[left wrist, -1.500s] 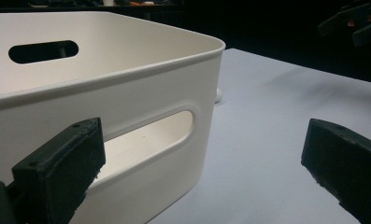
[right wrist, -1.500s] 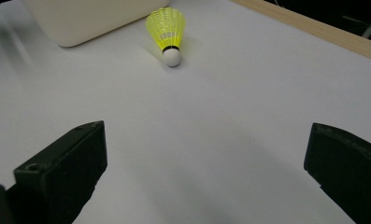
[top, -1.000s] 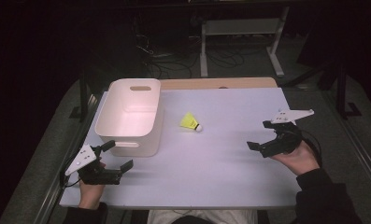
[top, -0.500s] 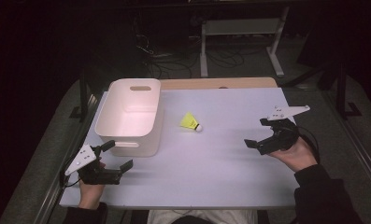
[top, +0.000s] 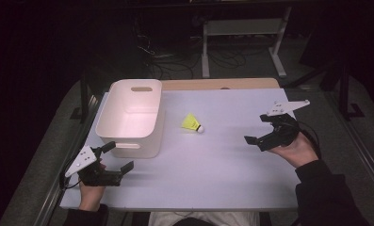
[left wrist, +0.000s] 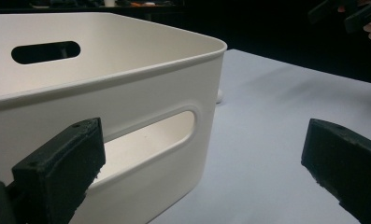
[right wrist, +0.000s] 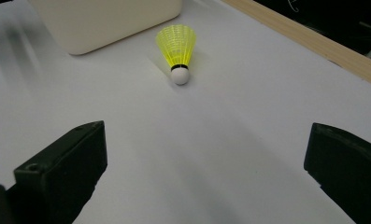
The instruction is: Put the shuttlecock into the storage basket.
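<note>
A yellow shuttlecock (top: 192, 123) (right wrist: 177, 50) with a white cork tip lies on its side on the white table (top: 213, 165), just right of an empty white bin (top: 131, 117) (left wrist: 127, 93). My right gripper (top: 259, 129) (right wrist: 202, 172) hovers open at the table's right, its jaws pointing toward the shuttlecock with a clear gap still between them. At the front left corner, my left gripper (top: 117, 157) (left wrist: 202, 172) is open with nothing between its jaws, facing the bin's near handle slot (left wrist: 150, 140).
A wooden strip (top: 220, 84) runs along the table's far edge. Beyond it stand a metal frame (top: 241, 33) and cables on a dark floor. The other hand's gripper (left wrist: 346, 14) shows at the top right of the left gripper view.
My right gripper has moved left and slightly forward toward the shuttlecock. The left gripper and the shuttlecock have stayed put.
</note>
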A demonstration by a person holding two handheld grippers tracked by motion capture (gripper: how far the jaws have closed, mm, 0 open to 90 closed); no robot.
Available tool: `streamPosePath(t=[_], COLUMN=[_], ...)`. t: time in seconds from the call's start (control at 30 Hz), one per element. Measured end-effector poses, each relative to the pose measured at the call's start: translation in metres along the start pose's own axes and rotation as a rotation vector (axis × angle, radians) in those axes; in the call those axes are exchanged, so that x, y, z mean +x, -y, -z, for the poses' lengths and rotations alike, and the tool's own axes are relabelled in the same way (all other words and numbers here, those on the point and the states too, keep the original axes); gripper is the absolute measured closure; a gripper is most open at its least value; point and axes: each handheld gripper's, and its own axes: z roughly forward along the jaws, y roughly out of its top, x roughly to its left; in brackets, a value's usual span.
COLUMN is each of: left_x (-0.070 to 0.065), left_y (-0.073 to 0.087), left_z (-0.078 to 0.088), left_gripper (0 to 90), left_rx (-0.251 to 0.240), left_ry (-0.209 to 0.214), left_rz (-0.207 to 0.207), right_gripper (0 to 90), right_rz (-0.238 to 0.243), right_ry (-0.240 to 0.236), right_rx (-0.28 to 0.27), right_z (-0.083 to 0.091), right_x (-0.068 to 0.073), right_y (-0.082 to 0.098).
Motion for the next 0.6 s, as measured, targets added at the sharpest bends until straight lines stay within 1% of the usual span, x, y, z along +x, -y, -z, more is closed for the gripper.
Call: streamPosePath(t=[0.6], left_x=[0.0], left_y=[0.0], left_z=[0.0], left_gripper=[0.0], left_rx=[0.0], left_ry=[0.0], left_rz=[0.0], right_gripper=[0.0], right_rz=[0.014], right_ry=[-0.012], right_rx=[0.025], right_z=[-0.008], right_x=[-0.003], right_y=[-0.016])
